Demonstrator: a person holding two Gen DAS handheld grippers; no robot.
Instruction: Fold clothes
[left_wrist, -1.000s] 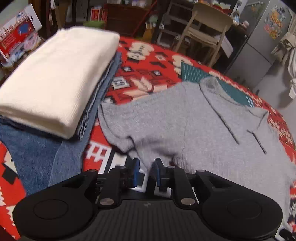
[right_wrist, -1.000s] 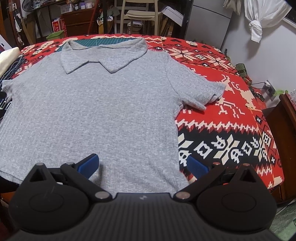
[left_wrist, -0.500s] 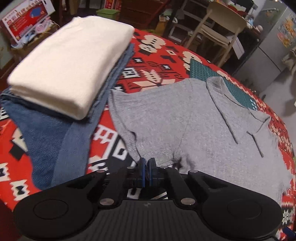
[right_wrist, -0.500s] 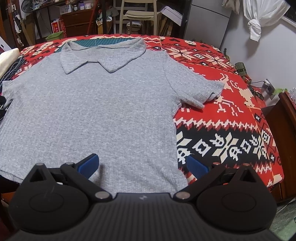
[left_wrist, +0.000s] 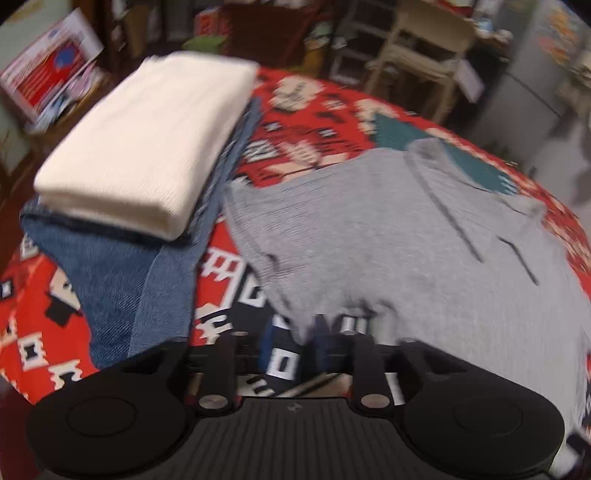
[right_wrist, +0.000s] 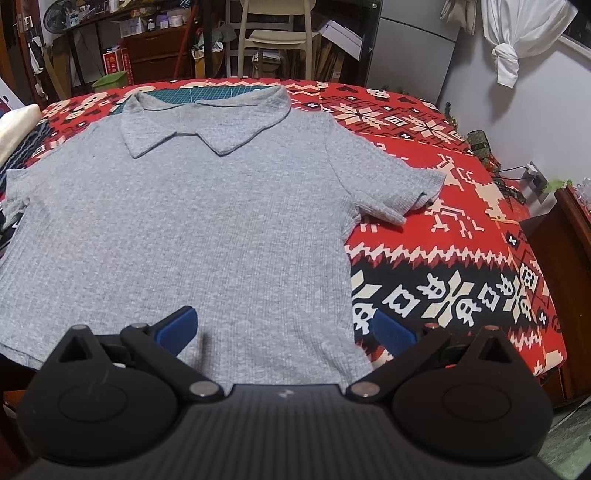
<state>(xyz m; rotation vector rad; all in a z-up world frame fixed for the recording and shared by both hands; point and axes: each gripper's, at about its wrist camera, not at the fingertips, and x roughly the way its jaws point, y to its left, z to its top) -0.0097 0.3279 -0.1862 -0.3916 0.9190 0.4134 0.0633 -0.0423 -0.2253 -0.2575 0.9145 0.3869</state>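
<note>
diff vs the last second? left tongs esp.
The left tongs closed on the near corner of the grey polo shirt, then began opening again; now their jaws stand apart, still opening, with the corner hanging between them, and the view is blurred. Unchanged: the right tongs are wide open over the shirt's hem, the shirt lies flat, and the cream folded cloth sits on the folded jeans.

A cluttered home room: a patterned red blanket (right_wrist: 443, 236) covers the surface, with a wooden chair (right_wrist: 275, 35), drawers (right_wrist: 155, 59) and a knotted white curtain (right_wrist: 517, 40) beyond.
</note>
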